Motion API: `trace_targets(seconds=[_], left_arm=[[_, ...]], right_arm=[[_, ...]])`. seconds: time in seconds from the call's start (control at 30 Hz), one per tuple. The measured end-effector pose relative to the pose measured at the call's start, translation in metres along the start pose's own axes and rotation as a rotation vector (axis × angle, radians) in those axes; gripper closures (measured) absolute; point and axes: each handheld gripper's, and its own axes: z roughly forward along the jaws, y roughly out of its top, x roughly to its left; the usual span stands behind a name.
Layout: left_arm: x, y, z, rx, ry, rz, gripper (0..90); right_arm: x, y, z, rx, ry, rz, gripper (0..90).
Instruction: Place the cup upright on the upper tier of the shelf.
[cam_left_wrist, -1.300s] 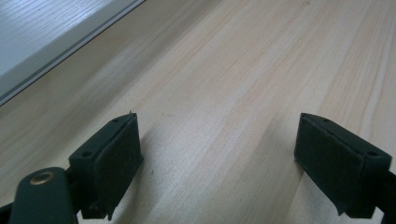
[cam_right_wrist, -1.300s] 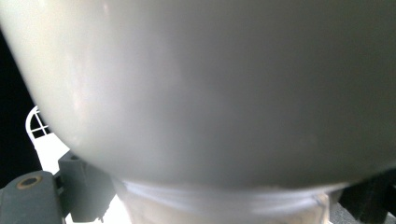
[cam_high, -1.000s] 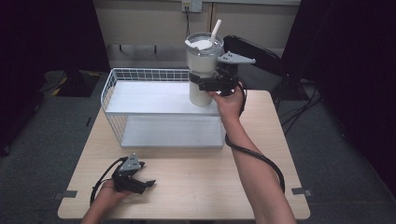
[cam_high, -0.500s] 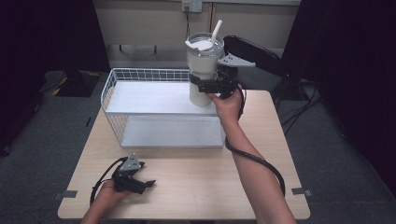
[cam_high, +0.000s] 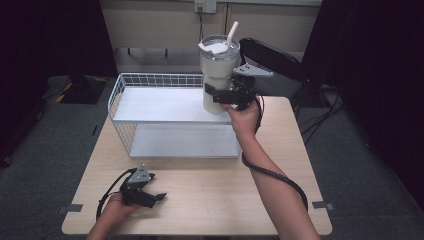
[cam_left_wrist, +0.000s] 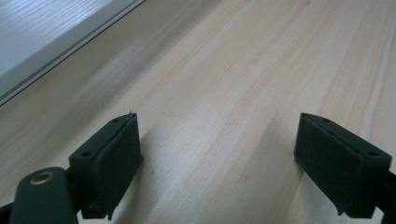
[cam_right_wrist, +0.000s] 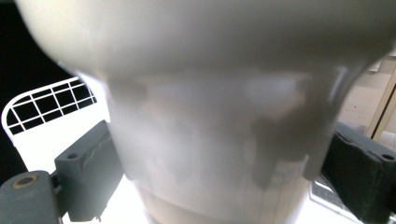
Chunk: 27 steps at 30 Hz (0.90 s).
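High view: my left gripper (cam_high: 150, 196) rests near the table's (cam_high: 210, 190) front left edge, jaws spread on nothing, bare wood all around it. Ahead stands the wire rack (cam_high: 150, 97), its white top shelf open across the left and middle. At the shelf's right corner my right gripper (cam_high: 220, 95) pinches the tumbler (cam_high: 218, 75) low on its body, upright, straw (cam_high: 232, 34) up. A black chair (cam_high: 272, 57) stands just behind it.

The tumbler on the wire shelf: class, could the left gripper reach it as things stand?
Probably not without moving. The left gripper rests open on the table's near edge, the tumbler stands at the shelf's far right corner, and the right gripper already clamps it.
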Motion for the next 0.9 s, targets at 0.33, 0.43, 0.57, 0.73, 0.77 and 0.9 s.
trace_targets(seconds=[0.33, 0.43, 0.57, 0.73, 0.77, 0.9], left_arm=[[0.0, 0.0, 0.0, 0.0, 0.001, 0.001, 14.1], [0.001, 0.0, 0.0, 0.0, -0.004, 0.0, 14.1], [0.001, 0.0, 0.0, 0.003, -0.005, 0.002, 14.1], [0.0, 0.0, 0.0, 0.003, -0.002, 0.001, 14.0], [0.0, 0.0, 0.0, 0.003, -0.002, 0.001, 14.0], [0.0, 0.0, 0.0, 0.003, -0.002, 0.001, 14.1]], right_arm=[[0.002, -0.01, -0.016, 0.022, -0.003, 0.009, 10.5], [0.003, -0.015, -0.027, 0.01, 0.025, 0.026, 10.4], [0.009, -0.018, -0.044, 0.001, 0.091, -0.012, 11.4], [0.023, -0.028, -0.058, 0.022, 0.176, -0.044, 11.6], [0.027, -0.031, -0.061, 0.024, 0.2, -0.046, 11.7], [0.037, -0.043, -0.068, 0.035, 0.245, -0.05, 11.7]])
